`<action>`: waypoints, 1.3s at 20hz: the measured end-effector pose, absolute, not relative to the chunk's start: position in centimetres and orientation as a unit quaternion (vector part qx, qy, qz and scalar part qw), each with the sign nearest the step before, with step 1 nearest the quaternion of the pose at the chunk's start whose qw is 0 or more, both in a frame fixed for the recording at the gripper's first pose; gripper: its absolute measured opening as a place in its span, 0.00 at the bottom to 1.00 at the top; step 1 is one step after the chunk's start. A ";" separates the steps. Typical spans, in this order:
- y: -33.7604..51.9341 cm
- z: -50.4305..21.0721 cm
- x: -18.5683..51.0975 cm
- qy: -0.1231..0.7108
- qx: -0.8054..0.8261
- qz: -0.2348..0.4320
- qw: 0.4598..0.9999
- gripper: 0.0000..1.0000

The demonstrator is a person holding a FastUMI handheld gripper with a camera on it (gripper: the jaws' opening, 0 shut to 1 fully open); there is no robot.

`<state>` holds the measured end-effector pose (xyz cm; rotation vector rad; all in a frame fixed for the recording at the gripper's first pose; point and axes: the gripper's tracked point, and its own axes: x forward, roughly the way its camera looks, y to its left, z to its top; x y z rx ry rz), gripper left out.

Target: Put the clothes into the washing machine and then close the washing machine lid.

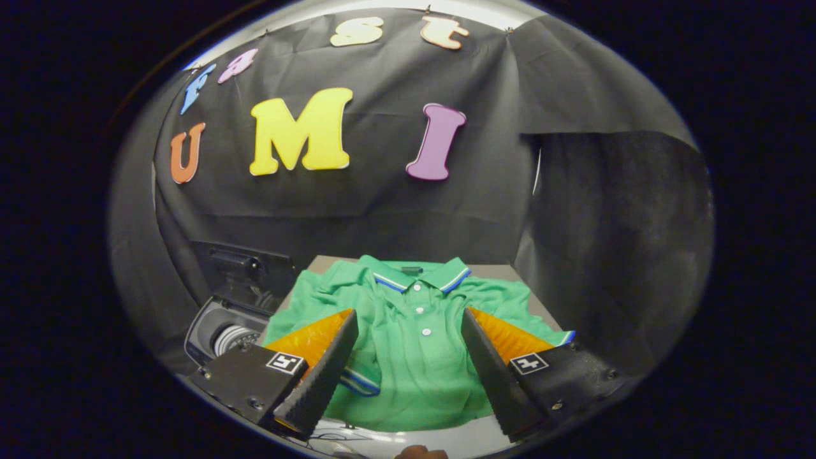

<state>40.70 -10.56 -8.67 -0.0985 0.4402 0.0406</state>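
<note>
A green polo shirt (414, 325) with a blue-and-white striped collar lies spread on a grey table (535, 299), buttons facing up. My gripper (408, 315) hovers over the shirt, open wide, with the placket and buttons showing between the two fingers and nothing held. To the left of the table stands the washing machine (220, 328), its dark lid (245, 268) raised and the drum opening showing just beyond my left finger.
Black cloth walls close the booth behind the table and on both sides. The table's near edge (459, 440) lies below the shirt's hem, with a fingertip of a person's hand (421, 453) just under it.
</note>
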 end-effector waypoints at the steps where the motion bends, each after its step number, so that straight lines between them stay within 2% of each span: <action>1: -10.9 -9.5 41.6 0.226 -0.055 0.021 0.972 1.00; 7: -11.3 -13.5 43.4 0.301 -0.055 0.041 0.951 1.00; 14: -11.2 -14.2 43.6 0.349 -0.032 0.049 0.935 1.00; 16: -10.5 -14.2 43.6 0.373 -0.012 0.055 0.926 0.97; 17: -10.4 -14.2 43.7 0.384 -0.012 0.065 0.921 0.89; 23: -9.6 -13.9 43.8 0.397 0.033 0.087 0.913 0.08; 26: -9.6 -13.6 43.8 0.395 0.003 0.079 0.915 0.06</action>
